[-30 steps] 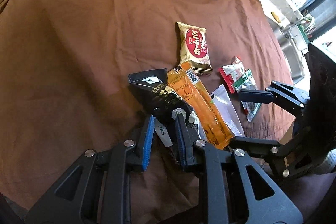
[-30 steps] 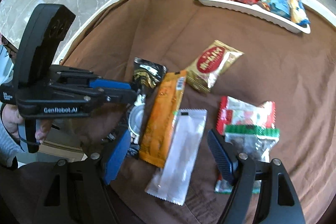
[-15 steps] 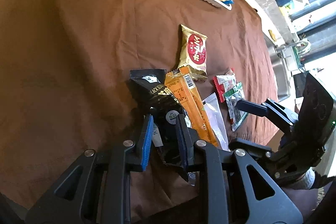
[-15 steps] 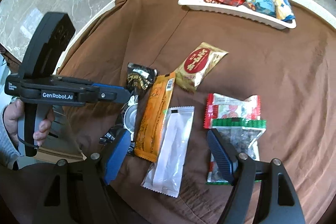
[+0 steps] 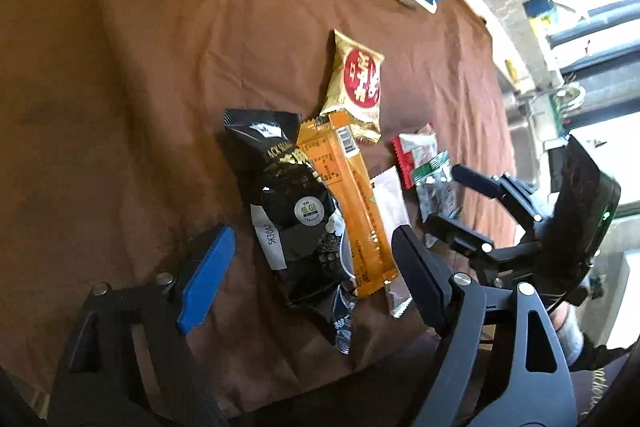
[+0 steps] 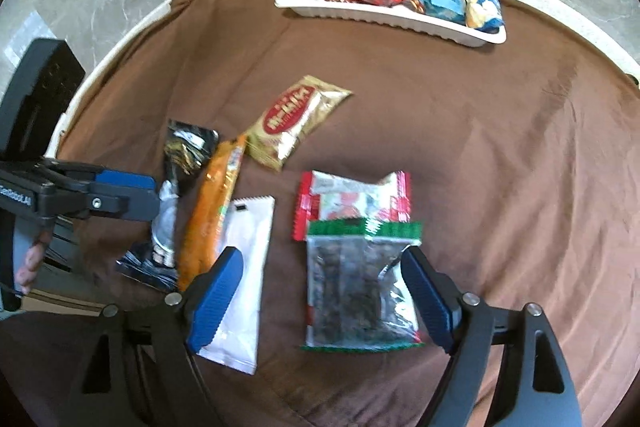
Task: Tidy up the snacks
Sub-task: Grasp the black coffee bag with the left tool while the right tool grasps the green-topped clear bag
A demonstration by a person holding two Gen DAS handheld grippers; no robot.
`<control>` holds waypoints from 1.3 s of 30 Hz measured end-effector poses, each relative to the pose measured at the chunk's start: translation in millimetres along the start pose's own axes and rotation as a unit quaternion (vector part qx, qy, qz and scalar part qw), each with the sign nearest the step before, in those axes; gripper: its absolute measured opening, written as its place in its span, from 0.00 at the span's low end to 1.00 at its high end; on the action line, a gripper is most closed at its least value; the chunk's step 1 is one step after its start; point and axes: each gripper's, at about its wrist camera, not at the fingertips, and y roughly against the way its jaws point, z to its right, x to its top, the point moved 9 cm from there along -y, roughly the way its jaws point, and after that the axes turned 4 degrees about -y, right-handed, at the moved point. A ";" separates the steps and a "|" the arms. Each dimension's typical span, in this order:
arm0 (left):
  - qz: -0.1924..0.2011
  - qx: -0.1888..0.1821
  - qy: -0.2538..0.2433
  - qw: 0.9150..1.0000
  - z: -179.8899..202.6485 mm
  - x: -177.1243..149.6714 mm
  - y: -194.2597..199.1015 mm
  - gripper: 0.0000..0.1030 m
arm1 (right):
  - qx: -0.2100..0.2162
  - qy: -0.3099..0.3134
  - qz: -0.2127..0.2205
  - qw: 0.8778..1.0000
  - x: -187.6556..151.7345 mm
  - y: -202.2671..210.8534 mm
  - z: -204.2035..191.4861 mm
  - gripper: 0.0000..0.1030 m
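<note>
Left gripper [image 5: 312, 279] spread wide, held nothing; black packet [image 5: 288, 211] lay on desk [image 5: 120, 87] between its fingers, orange stick [image 5: 352, 211] overlapping packet's right edge. Right gripper [image 6: 320, 301] also wide, empty, straddling clear green-trimmed bag [image 6: 360, 287]; white sachet [image 6: 244, 279] under its left finger. Tray [image 6: 384, 17] well ahead of both, already holding snacks. We judged best approach: close on one packet only, pinch near middle, lift clear of neighbours before carrying to tray.

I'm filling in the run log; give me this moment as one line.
left gripper: open over black packet | right gripper: open over green-edged packet | tray: holds snacks
</note>
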 end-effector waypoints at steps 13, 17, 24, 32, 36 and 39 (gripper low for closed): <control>-0.002 0.052 -0.062 0.997 11.1 -3.5 -14.7 0.78 | -0.026 -0.003 -0.021 0.999 -11.9 -11.8 12.5 0.79; 0.007 0.060 -0.069 0.996 11.9 -4.3 -16.6 0.78 | -0.044 0.011 -0.019 0.999 -12.6 -10.5 15.7 0.69; 0.027 0.056 -0.060 0.996 -5.0 -6.4 -3.7 0.52 | -0.058 0.021 -0.010 0.998 -15.7 -7.5 22.2 0.53; 0.039 0.039 -0.046 0.997 -13.7 -6.4 1.9 0.42 | -0.048 0.012 -0.004 0.999 -18.8 -3.0 21.9 0.46; 0.044 0.031 -0.048 0.997 -16.6 -4.0 7.6 0.41 | -0.024 -0.014 0.004 1.000 -16.9 2.5 24.3 0.42; 0.046 0.028 -0.048 0.997 -18.0 -1.1 12.1 0.40 | -0.013 -0.029 0.007 0.999 -16.0 5.1 27.4 0.42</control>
